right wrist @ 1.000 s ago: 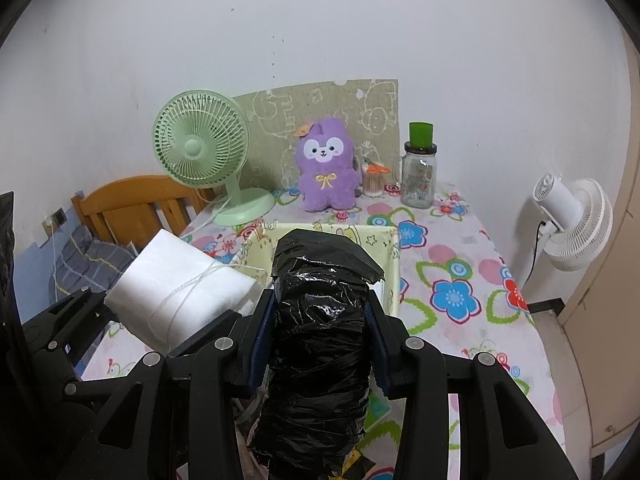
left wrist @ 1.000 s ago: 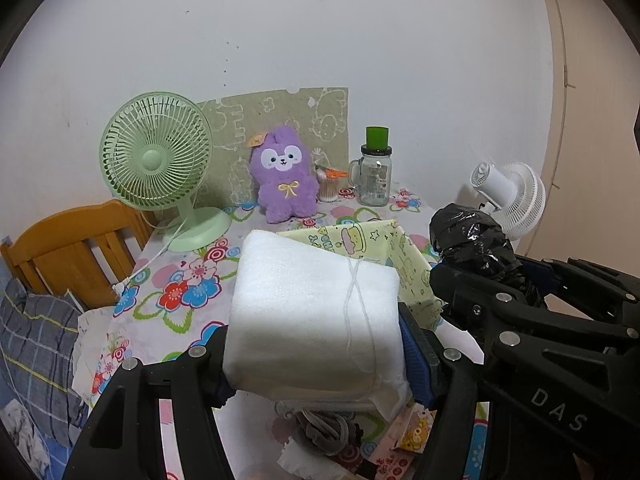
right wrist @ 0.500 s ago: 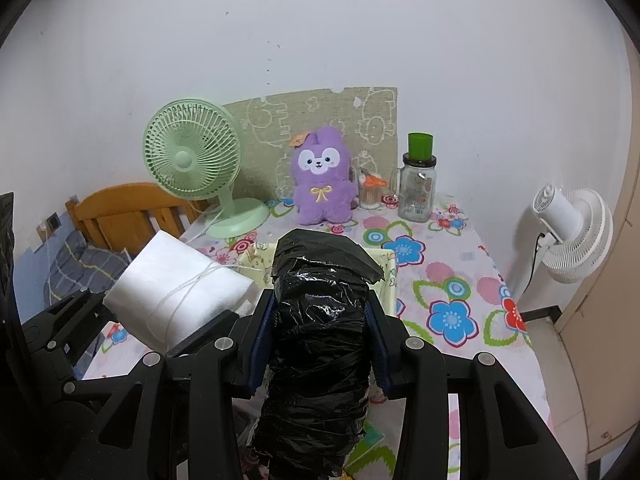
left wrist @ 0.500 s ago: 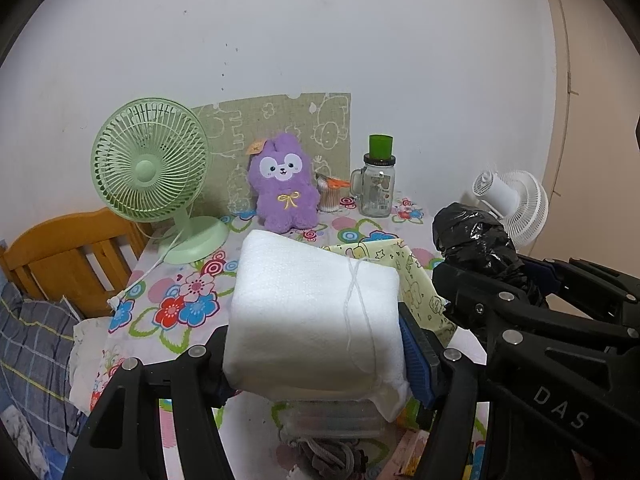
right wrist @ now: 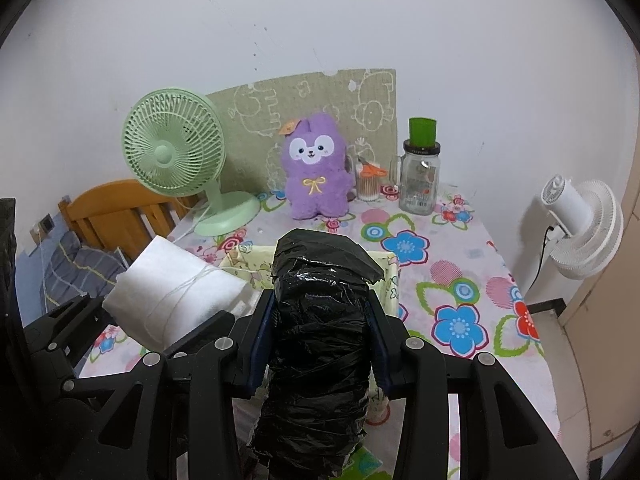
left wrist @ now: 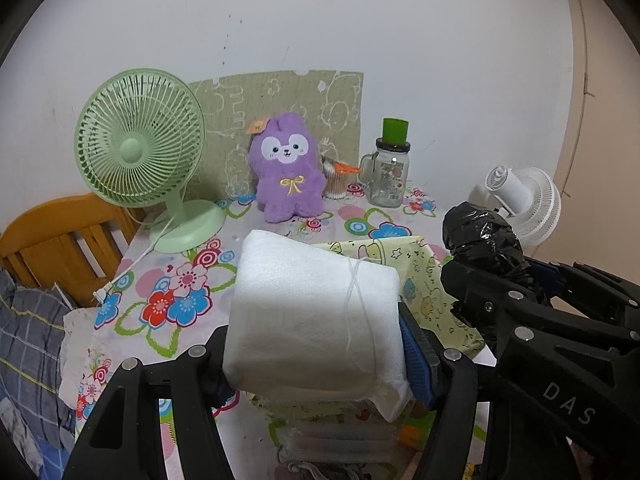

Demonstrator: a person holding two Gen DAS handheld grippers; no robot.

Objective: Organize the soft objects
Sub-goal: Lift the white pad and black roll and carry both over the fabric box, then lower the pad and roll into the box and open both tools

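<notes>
The left gripper [left wrist: 316,344] clamped the white bundle [left wrist: 312,316], the right gripper [right wrist: 320,320] the black bundle [right wrist: 320,344], both above the yellow bin [right wrist: 390,280]; crowded together, they risked colliding and missing it

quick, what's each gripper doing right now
Left gripper: closed on the white foam bundle.
Right gripper: closed on the black wrapped bundle.

Glossy crinkled black plastic bundle [right wrist: 320,320], matt white bundle [left wrist: 312,316] that may be foam, fuzzy purple plush [left wrist: 288,176].
</notes>
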